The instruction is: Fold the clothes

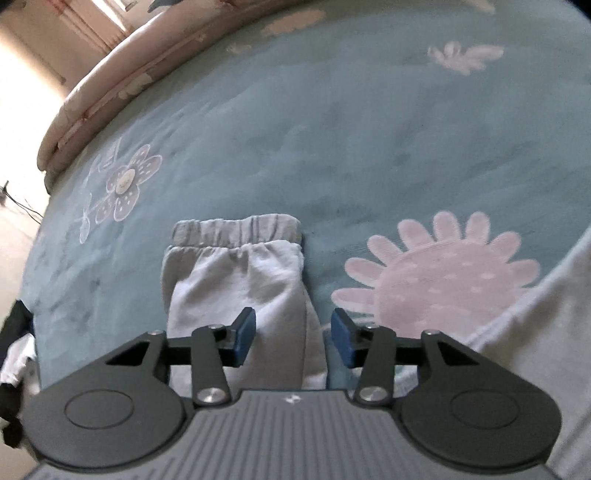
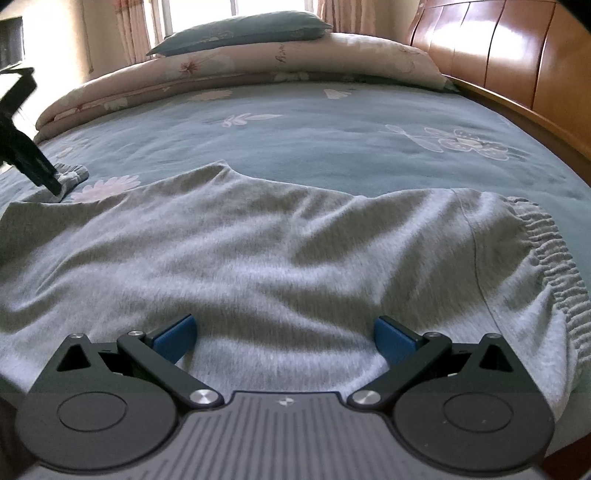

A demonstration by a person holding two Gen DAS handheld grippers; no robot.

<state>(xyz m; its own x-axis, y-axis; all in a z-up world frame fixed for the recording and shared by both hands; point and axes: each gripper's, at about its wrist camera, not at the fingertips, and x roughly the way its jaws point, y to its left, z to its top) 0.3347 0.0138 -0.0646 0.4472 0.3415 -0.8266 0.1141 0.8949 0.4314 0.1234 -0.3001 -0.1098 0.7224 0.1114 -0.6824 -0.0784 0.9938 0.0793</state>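
Grey sweatpants (image 2: 258,251) lie spread on the blue flowered bedspread (image 1: 332,129), with the elastic waistband (image 2: 554,251) at the right. In the left wrist view one trouser leg (image 1: 236,280) runs away from me and ends in a ribbed cuff (image 1: 236,229). My left gripper (image 1: 292,317) hovers over this leg's right edge, open, its blue pads apart and pressing on nothing. More grey fabric (image 1: 535,332) shows at the right. My right gripper (image 2: 284,323) stands wide open just above the pants' body. The left gripper's black frame (image 2: 22,147) shows at the far left by the cuff (image 2: 72,173).
A folded pink quilt (image 2: 258,62) and a blue pillow (image 2: 240,29) lie along the far side of the bed. A wooden headboard (image 2: 498,55) rises at the right. Dark and white clothes (image 1: 14,350) sit at the bed's left edge.
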